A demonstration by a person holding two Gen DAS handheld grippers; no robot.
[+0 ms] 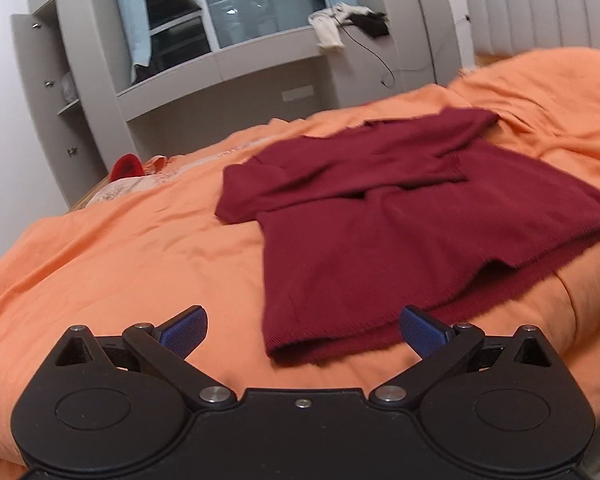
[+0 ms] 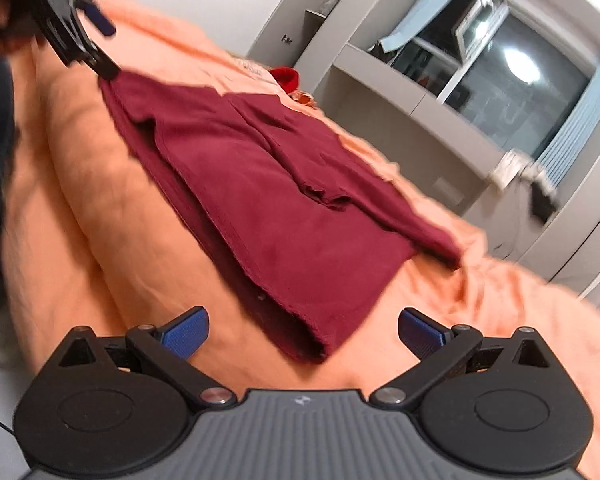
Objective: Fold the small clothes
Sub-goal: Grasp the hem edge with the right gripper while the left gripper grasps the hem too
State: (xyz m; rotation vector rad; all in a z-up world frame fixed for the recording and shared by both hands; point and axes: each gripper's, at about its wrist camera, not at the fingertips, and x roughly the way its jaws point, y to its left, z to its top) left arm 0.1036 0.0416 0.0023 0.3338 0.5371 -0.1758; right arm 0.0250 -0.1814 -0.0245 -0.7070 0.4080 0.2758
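Left wrist view: left gripper with jaws wide apart and empty, at the near hem of a maroon top lying on the orange bed.

Right wrist view: right gripper wide apart, empty, at the top's near corner.

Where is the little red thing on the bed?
In the left wrist view the red thing sits at the far left edge of the orange bed, near the grey cupboard, left of the maroon top.
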